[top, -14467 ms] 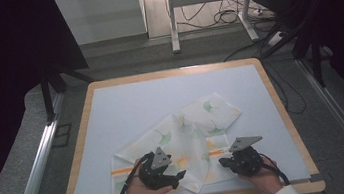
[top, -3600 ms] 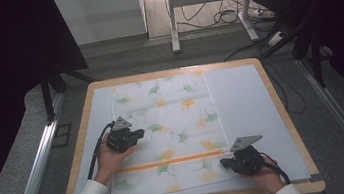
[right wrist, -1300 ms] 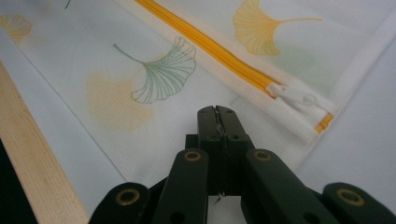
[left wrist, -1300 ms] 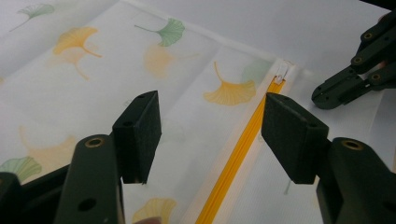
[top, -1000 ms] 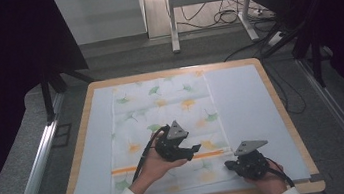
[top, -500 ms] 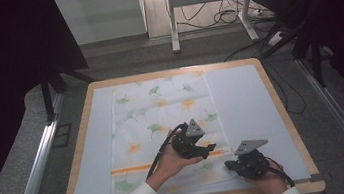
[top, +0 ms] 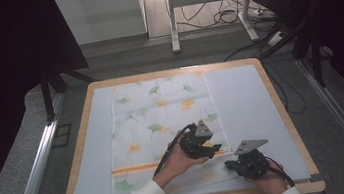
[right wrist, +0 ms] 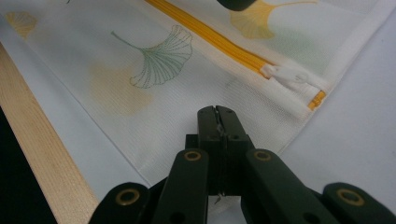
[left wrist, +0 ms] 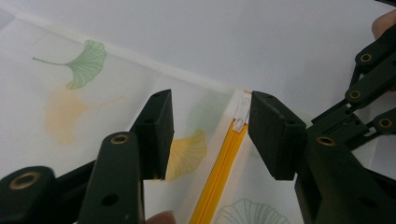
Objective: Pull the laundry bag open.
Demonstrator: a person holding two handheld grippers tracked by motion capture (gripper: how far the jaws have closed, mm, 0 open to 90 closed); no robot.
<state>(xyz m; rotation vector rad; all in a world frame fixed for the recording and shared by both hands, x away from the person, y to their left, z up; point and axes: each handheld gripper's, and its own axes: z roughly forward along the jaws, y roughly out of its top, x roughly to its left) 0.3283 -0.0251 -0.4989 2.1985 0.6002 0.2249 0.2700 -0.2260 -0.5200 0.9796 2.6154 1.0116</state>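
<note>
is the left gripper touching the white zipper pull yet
Apart. In the left gripper view the left gripper is open, its jaws on either side of the zipper pull, and cloth shows between the pull and each jaw.

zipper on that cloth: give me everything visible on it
The zipper is a yellow-orange band with teeth closed, running straight across the white ginkgo-print cloth near its front edge. Its white, plastic-looking slider sits at the end by the cloth's right hem, lying flat. The left gripper hangs open with its jaws either side of the slider, not closed on it. The right gripper is shut on the cloth's corner just in front of the zipper.
</note>
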